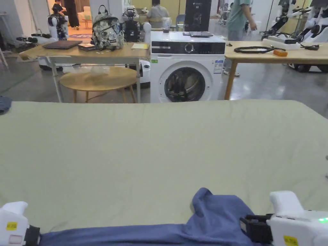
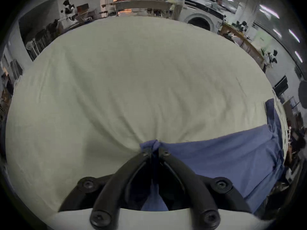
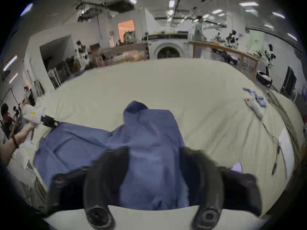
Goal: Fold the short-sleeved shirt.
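A blue short-sleeved shirt (image 1: 211, 221) lies along the near edge of a table covered in pale green cloth (image 1: 160, 144), with one bunched part sticking up. In the left gripper view my left gripper (image 2: 155, 149) is shut on a pinched bit of the shirt's edge (image 2: 216, 154). It sits at the bottom left in the head view (image 1: 33, 237) and at the shirt's far corner in the right gripper view (image 3: 49, 122). My right gripper (image 3: 153, 152) hovers over the shirt (image 3: 149, 134) with its jaws wide apart, blurred. In the head view its black jaws (image 1: 248, 228) touch the shirt's right end.
A white hand-held device (image 3: 254, 105), a cable and a white sheet (image 3: 286, 150) lie on the table's right side. Beyond the table stand a washing machine (image 1: 187, 67), wooden tables (image 1: 96, 53) and a round low table. A person (image 1: 240, 19) stands at the back.
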Motion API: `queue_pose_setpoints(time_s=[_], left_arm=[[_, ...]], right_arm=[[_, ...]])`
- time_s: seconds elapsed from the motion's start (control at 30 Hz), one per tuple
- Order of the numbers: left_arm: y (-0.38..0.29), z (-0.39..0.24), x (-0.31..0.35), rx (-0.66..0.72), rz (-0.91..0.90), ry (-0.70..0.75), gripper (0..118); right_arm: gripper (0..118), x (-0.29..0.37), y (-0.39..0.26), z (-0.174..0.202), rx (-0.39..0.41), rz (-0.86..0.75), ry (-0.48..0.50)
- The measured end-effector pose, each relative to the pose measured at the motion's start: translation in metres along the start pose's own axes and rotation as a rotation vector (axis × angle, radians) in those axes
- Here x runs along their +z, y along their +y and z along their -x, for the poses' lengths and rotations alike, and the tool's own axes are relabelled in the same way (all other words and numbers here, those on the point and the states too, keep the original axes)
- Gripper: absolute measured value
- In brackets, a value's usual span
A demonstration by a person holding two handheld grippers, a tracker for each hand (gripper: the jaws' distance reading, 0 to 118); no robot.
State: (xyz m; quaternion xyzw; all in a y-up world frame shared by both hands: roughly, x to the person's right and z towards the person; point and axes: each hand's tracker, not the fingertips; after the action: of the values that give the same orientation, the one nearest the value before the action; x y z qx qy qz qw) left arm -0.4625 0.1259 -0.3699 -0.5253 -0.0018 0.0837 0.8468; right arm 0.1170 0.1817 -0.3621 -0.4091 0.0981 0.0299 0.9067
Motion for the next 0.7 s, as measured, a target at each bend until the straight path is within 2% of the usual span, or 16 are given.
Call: queue_pose_setpoints(time_s=[0.07,0.1,0.17,0.23,0.27,0.37,0.4,0.43,0.47,0.53,0.57,0.6,0.7], left_arm=[[-0.006,-0.002,0.001,0.004,-0.01,-0.004,1],[-0.008,-0.002,0.004,0.001,-0.019,-0.004,1],[-0.012,-0.004,0.006,0.001,-0.033,-0.007,1],[-0.01,-0.001,0.006,0.011,-0.035,-0.012,1],[-0.01,0.0,0.007,0.014,-0.034,-0.014,1],[-0.009,0.002,0.005,0.023,-0.033,-0.016,1],[-0.01,0.002,0.007,0.028,-0.046,-0.007,1],[-0.014,0.0,0.01,0.035,-0.075,0.001,1],[-0.02,-0.003,0.014,0.027,-0.139,0.012,1],[-0.03,-0.004,0.031,0.063,-0.198,0.008,1],[-0.038,-0.005,0.047,0.064,-0.239,-0.048,0],[-0.045,-0.003,0.063,0.049,-0.252,-0.117,0],[-0.083,-0.004,0.126,-0.052,-0.354,-0.13,0]], right_arm=[[66,-0.029,0.011,-0.004,0.016,0.067,-0.066],[66,-0.04,0.014,-0.009,-0.01,0.094,-0.078],[66,-0.067,0.017,-0.024,-0.119,0.169,-0.086],[66,-0.084,0.012,-0.034,-0.179,0.243,-0.104],[60,-0.093,0.008,-0.036,-0.193,0.29,-0.092],[44,-0.084,0.006,-0.031,-0.135,0.228,-0.091],[32,-0.081,0.008,-0.03,-0.11,0.218,-0.094],[13,-0.079,0.009,-0.03,-0.093,0.219,-0.096],[0,-0.071,0.009,-0.03,-0.099,0.21,-0.091],[0,-0.043,0.007,-0.027,-0.095,0.111,-0.056],[0,-0.021,0.005,-0.024,-0.09,0.037,-0.042],[0,-0.003,0.0,-0.023,-0.087,0.002,-0.031],[0,0.059,-0.026,-0.02,-0.078,-0.069,0.012]])
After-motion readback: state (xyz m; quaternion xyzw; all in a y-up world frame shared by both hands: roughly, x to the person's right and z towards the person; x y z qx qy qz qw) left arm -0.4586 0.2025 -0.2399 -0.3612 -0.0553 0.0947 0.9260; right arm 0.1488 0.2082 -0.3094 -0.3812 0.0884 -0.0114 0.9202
